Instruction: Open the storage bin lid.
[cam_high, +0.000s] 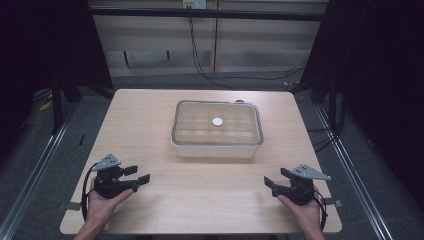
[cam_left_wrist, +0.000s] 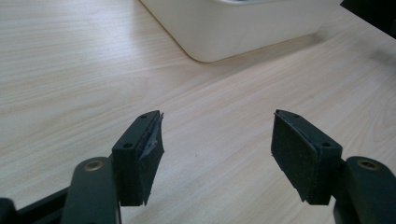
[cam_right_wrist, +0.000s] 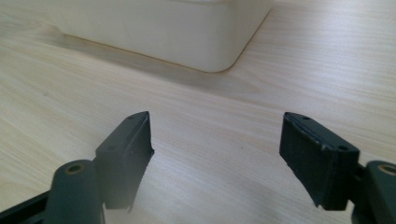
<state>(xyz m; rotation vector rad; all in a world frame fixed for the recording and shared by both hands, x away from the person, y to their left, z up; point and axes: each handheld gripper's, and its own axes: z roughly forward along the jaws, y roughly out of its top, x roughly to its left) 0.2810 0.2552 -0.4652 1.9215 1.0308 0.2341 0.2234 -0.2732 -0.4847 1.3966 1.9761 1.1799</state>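
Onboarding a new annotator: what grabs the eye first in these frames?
The pale lidded box sits mid-table toward the far edge, its clear lid showing a grid of compartments and a small white disc at its centre. Near the table's front edge, the left claw and right claw face inward, each held in a hand with jaws apart over bare wood. Each gripper view looks past its own jaws at a rounded box corner.

A lidded box is sitting near the desk's far edge. Hands are holding a left gripper and right gripper, jaws apart, near the front corners.
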